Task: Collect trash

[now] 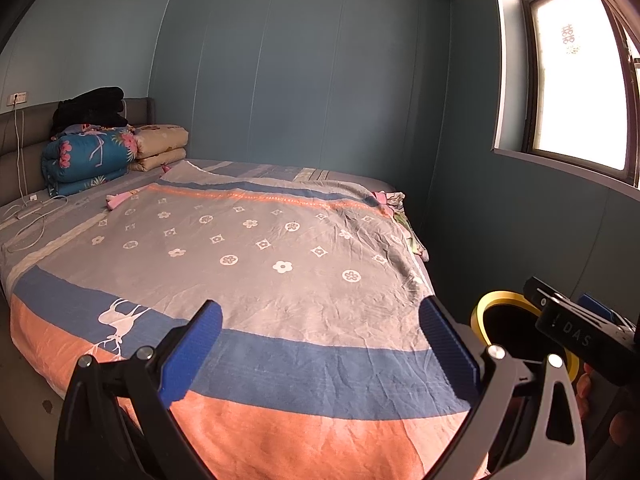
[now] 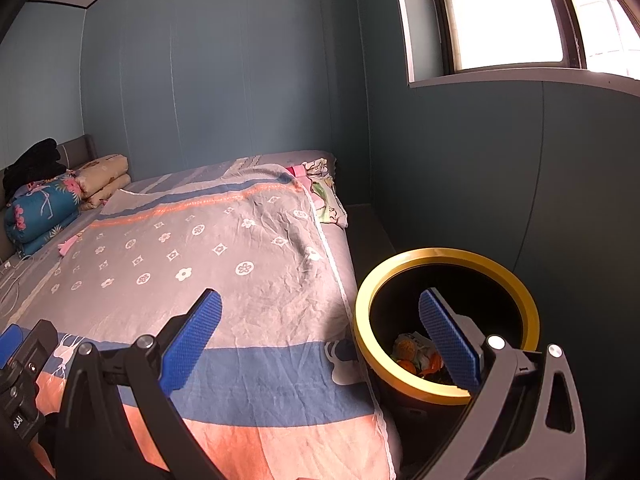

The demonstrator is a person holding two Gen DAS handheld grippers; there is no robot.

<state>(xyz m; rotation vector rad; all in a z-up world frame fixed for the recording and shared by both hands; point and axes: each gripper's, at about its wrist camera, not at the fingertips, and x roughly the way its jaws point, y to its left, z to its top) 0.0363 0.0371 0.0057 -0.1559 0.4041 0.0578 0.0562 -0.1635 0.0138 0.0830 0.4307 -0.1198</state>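
A black trash bin with a yellow rim [image 2: 446,254] stands on the floor beside the bed's right edge; it also shows in the left wrist view [image 1: 486,300]. Colourful wrappers [image 2: 416,354] lie inside it. My right gripper [image 2: 320,340] is open and empty, with its right finger above the bin's mouth and its left finger over the bedspread. My left gripper [image 1: 320,344] is open and empty, held above the foot of the bed [image 1: 256,264]. The right gripper's body [image 1: 576,328] shows at the right of the left wrist view.
The bed has a grey, blue and orange bedspread [image 2: 224,264]. Folded quilts [image 1: 100,152] and black clothing [image 1: 94,110] are stacked at the headboard. A white cable [image 1: 28,216] and a small pink item [image 1: 116,200] lie on the bed. A window [image 2: 500,16] is on the right wall.
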